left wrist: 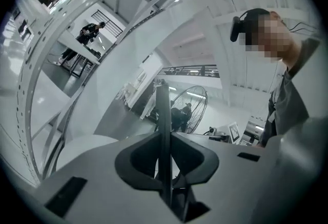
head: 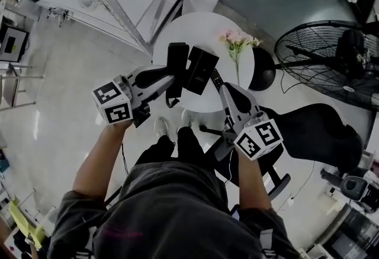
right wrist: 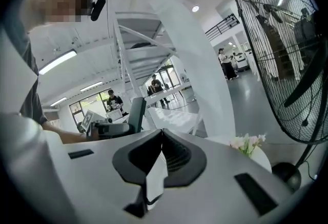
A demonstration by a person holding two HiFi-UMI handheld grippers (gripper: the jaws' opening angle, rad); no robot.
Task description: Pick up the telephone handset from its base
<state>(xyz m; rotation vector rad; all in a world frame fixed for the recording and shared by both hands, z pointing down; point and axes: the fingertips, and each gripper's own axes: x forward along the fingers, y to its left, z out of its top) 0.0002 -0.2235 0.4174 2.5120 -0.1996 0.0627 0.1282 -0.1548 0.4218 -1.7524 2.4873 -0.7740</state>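
Your left gripper clamps the black handset, just a thin dark edge in its own view, while your right gripper shows closed, empty jaws.

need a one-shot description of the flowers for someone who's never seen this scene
Find the round white table in the middle of the head view, with the big black floor fan to its right. On the table's fan-side edge stand the flowers: a small pale pink bunch on thin green stems, the only coloured thing there, unlike the boxy black phone.
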